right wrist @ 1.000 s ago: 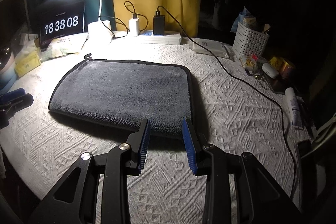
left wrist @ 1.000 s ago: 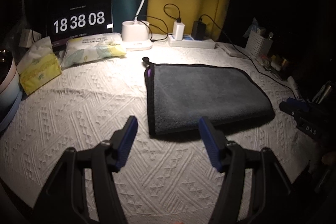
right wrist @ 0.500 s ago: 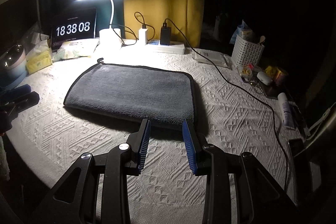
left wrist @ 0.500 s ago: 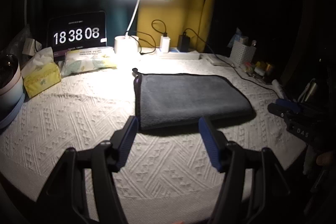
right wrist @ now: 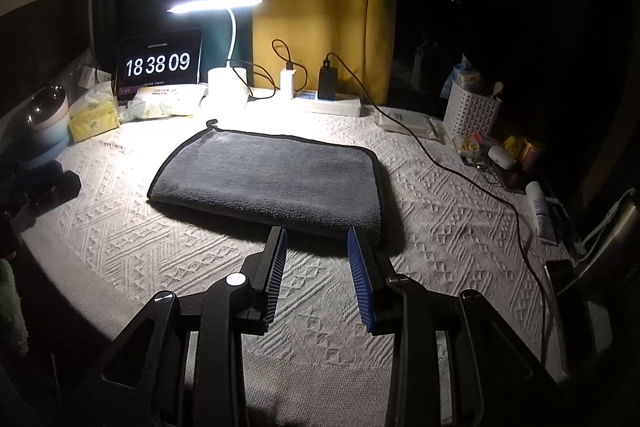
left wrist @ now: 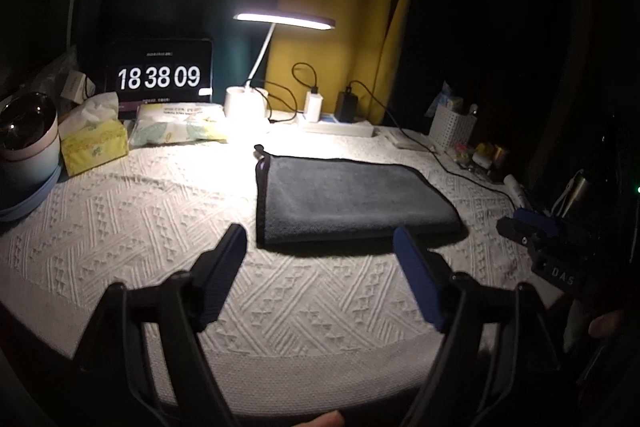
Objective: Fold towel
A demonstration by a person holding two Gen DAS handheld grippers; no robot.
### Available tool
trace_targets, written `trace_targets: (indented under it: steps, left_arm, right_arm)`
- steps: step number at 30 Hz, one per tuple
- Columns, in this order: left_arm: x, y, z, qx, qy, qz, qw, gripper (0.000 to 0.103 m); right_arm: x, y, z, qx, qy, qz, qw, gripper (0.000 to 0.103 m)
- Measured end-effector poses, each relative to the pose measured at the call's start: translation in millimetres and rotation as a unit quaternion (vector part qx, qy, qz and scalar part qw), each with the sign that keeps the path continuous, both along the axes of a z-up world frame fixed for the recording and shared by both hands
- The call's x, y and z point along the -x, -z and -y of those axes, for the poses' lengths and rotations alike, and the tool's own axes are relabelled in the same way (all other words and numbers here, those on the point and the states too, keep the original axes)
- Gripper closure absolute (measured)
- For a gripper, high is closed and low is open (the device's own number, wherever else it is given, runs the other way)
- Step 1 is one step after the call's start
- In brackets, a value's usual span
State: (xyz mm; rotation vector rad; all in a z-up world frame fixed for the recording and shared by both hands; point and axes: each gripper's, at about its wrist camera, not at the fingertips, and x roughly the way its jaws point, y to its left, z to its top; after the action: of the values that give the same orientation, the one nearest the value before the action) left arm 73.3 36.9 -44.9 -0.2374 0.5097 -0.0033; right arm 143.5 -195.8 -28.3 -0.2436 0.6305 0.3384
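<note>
A: Sweep left to right, left wrist view first. What sits at 9 o'clock?

B: A round pink-and-blue pot (left wrist: pixel 28 143) at the far left edge, then a yellow tissue box (left wrist: pixel 94 143) just beside it. Behind, toward 11 o'clock, a clock display (left wrist: pixel 159 77) reads 18 38 09, with a pack of wipes (left wrist: pixel 180 127) in front of it.

A: Centre?

B: Desk lamp (left wrist: pixel 256 67), lit, at 12 o'clock, with a power strip (left wrist: pixel 340 127) to its right. The towel (left wrist: pixel 352 197), grey with dark edging, lies folded flat on the white textured tablecloth (left wrist: pixel 140 211), slightly right of centre. A small hanging loop shows at its far left corner.

A: Left gripper?

B: Left gripper (left wrist: pixel 320 243) at 6 o'clock, jaws wide apart, nothing between them. It is near the towel's front edge; I cannot tell if it hovers or touches the cloth.

A: Further right?

B: White perforated basket (left wrist: pixel 452 127) at 2 o'clock. At 3 o'clock, the dark body of the right gripper at the table edge.

A: Right wrist view?

B: Right gripper (right wrist: pixel 317 237) at 6 o'clock, blue pads parted, holding nothing, tips just short of the towel's (right wrist: pixel 272 179) near right corner. A black cable (right wrist: pixel 460 171) runs across the cloth to the right of the towel, well apart from it. A white tube (right wrist: pixel 540 211) lies at 3 o'clock.
</note>
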Motion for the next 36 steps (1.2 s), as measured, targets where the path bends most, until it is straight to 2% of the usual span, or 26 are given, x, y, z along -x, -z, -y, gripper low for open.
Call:
trace_targets:
  steps: [10, 12, 14, 27, 36]
  left_arm:
    - [27, -6, 6, 0.000, -0.003, 0.036, 0.9994, 0.024]
    - [33, -7, 9, -0.003, 0.000, 0.043, 0.9991, 0.023]
    - [37, -8, 9, -0.003, -0.001, 0.049, 0.9988, 0.019]
    - [67, -26, 11, -0.010, -0.012, 0.105, 0.9944, 0.016]
    - [81, -33, 11, -0.013, -0.016, 0.124, 0.9921, 0.016]
  right_arm:
    - [23, -9, 4, -0.013, 0.003, 0.021, 1.000, 0.067]
    - [28, -13, 4, -0.019, 0.003, 0.029, 0.999, 0.060]
    - [33, -16, 4, -0.022, 0.003, 0.035, 0.999, 0.058]
    - [63, -34, 9, -0.027, -0.001, 0.067, 0.997, 0.057]
    - [83, -41, 13, -0.031, -0.001, 0.085, 0.996, 0.057]
